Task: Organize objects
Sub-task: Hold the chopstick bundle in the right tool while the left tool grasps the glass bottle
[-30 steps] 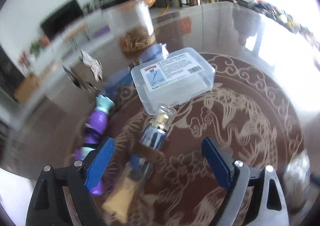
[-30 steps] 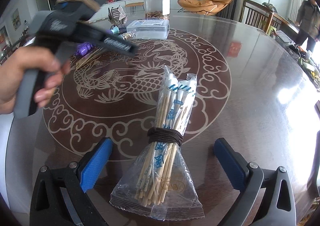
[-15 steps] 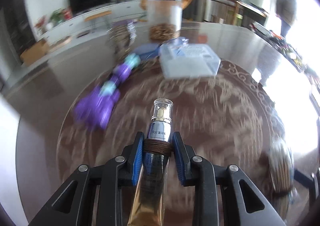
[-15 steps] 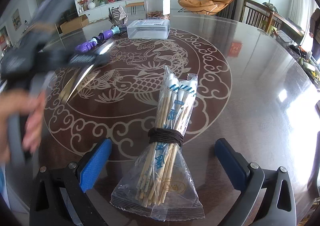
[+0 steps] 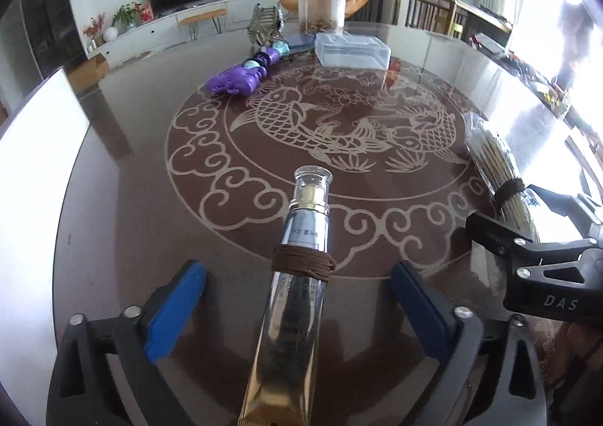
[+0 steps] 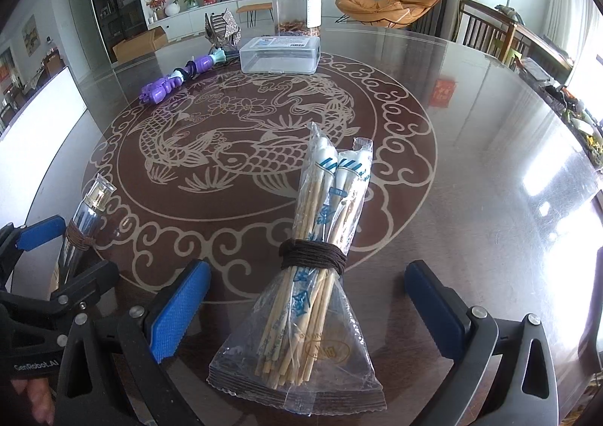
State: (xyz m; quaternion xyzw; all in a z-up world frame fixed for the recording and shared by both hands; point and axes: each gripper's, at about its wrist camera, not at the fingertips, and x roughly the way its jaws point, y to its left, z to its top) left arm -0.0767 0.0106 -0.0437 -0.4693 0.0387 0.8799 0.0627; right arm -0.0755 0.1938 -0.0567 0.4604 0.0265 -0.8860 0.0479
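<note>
A cosmetic tube (image 5: 297,298) is being released on the table (image 5: 132,222) between the left gripper's (image 5: 297,307) opening jaws. Chopsticks (image 6: 320,249) lie between the right gripper's (image 6: 307,307) wide-spread jaws; closing is judged next.

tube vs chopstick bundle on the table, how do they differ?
The tube is one slim silver-and-gold body with a clear cap; the chopstick bundle is many wooden sticks in clear plastic wrappers. The tube lies between the left tool, the bundle between the right tool. Both wear a brown cord band.
</note>
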